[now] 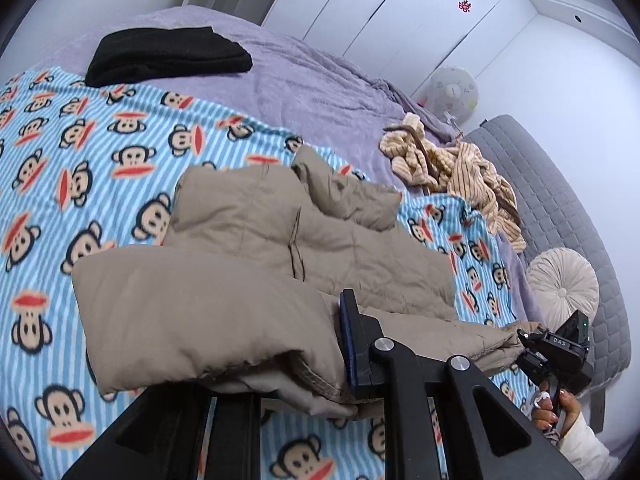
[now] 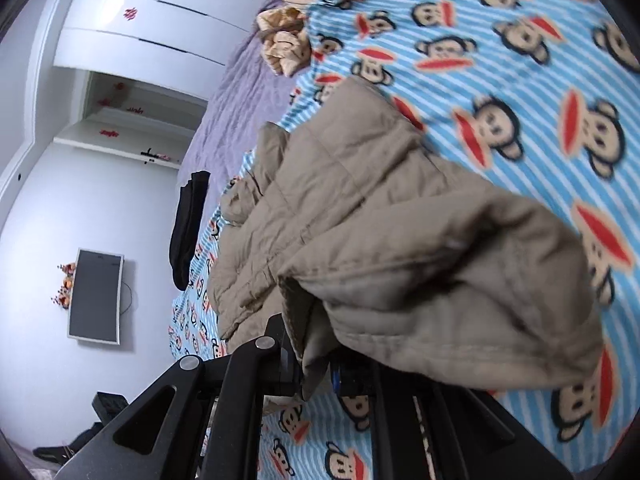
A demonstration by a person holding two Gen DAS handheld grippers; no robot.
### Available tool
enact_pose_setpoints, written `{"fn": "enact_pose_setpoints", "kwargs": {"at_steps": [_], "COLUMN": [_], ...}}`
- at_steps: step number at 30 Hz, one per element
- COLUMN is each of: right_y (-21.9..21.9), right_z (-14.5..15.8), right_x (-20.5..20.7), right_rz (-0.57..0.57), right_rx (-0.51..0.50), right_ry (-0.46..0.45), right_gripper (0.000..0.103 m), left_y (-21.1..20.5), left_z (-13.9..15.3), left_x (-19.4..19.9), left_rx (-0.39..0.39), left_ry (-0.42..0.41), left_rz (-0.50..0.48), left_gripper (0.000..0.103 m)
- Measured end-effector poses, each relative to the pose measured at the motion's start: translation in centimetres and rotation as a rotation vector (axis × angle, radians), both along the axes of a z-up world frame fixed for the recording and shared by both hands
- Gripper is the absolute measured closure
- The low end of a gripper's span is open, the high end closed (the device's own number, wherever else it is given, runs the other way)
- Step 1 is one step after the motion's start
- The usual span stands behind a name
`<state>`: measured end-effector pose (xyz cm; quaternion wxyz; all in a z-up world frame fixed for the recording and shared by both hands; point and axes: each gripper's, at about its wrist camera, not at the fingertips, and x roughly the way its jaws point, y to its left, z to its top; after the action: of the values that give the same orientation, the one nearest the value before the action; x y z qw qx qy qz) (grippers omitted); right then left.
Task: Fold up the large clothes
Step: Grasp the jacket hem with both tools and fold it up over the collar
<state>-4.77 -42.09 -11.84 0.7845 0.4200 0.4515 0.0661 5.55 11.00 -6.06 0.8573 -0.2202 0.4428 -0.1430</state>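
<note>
The left gripper (image 1: 344,364) and the right gripper (image 2: 316,364) each had their jaws pinched tight on the hem of a tan padded jacket (image 1: 248,264), lifted off a monkey-print blanket (image 1: 80,152). The raised cloth hid the bed just ahead. Farther off lay a black garment (image 1: 168,56), a striped heap (image 1: 452,168) and a round cushion (image 1: 564,284).

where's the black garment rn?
In the left wrist view the black garment lies folded at upper left, far side of the bed, straddling the monkey-print blanket and purple bedspread, well beyond the tan jacket.
</note>
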Motion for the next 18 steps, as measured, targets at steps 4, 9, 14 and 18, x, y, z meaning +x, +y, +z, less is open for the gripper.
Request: {"fn": "enact_pose_setpoints", "kwargs": {"at_steps": [4,9,14,18], "right_y": [0.2,0.9,2.1,3.1], "right_z": [1.9,2.2,0.1,-2.7], "right_x": [7.0,15.3,20.9,23.4], "right_rz": [0.082,0.158,0.216,0.237], "right_rx": [-0.063,-0.125,-0.174,-0.229], "right_ry": [-0.059,-0.074,-0.037,0.018], "right_gripper": [0.092,0.092,0.092,0.092], "left_y": [-1.4,-3.3,-3.6,-3.9], "left_z": [-0.1,-1.6,-5.8,-9.5], "left_x": [5.4,10.9,14.9,17.4], "left_rx": [0.071,0.225,0.275,0.304], "left_ry": [-0.007,-0.008,0.060,0.109], "left_rz": [0.076,0.135,0.169,0.144], "left_gripper": [0.083,0.083,0.083,0.083]}}
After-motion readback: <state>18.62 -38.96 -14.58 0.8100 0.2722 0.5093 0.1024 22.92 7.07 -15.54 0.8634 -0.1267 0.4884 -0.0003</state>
